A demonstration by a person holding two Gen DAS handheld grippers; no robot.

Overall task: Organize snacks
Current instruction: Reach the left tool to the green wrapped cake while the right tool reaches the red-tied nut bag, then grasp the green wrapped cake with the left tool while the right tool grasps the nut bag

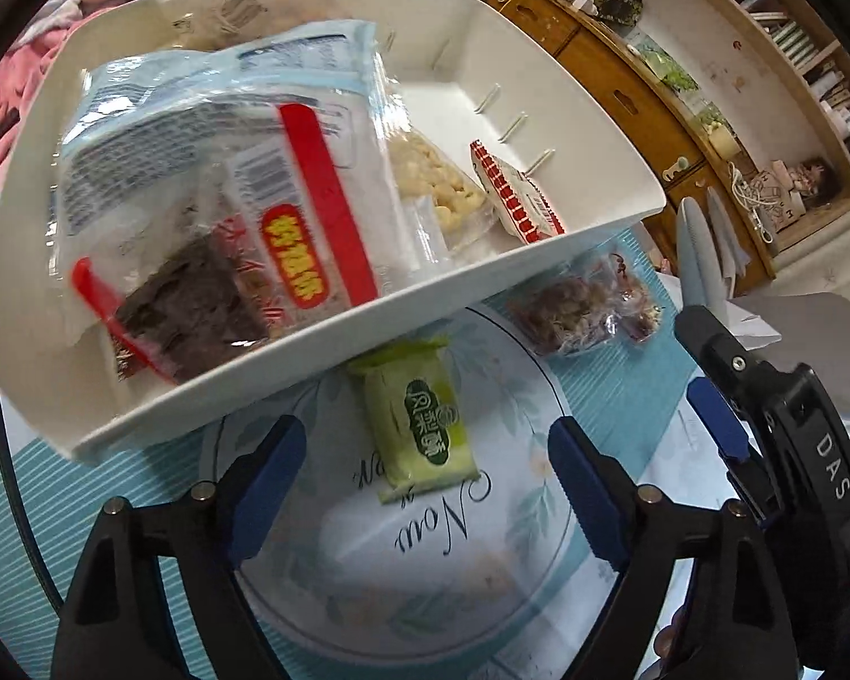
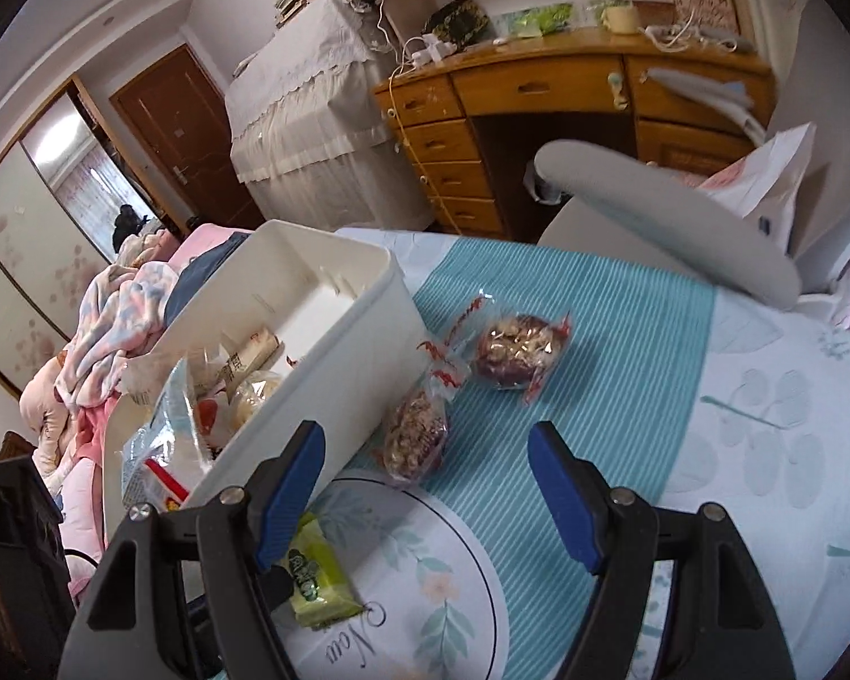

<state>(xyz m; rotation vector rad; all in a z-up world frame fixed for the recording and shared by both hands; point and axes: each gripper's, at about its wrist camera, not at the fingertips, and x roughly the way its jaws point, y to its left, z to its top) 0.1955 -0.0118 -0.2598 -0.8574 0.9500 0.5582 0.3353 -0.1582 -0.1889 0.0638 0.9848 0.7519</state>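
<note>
1. Step in hand, as I judge it: picking loose snacks off the surface to put them in the white bin (image 1: 595,209); the bin already holds several packs, a big clear bag (image 1: 221,181) among them.
2. Left tongs (image 1: 425,453): jaws apart, nothing gripped. Green pack (image 1: 419,425) lies right between and just ahead of the tips, on the round floral mat (image 1: 481,566), its far end tucked at the bin's near wall. Pads not touching it.
3. Right tongs (image 2: 425,481): jaws apart, empty. Nut pack (image 2: 416,433) sits just ahead, slightly toward the left finger, beside the bin (image 2: 334,351). Second nut pack (image 2: 518,348) farther ahead on the teal cloth (image 2: 623,340). Green pack (image 2: 317,583) lies just behind the left fingertip.
4. Next for left: lower, straddle the green pack across its narrow width, close, lift clear of the bin wall, drop inside.
5. Next for right: reach forward to the nearer nut pack, pinch the crinkly bag, carry it over the rim.
6. Watch: the tongs are close together; they could clash.
</note>
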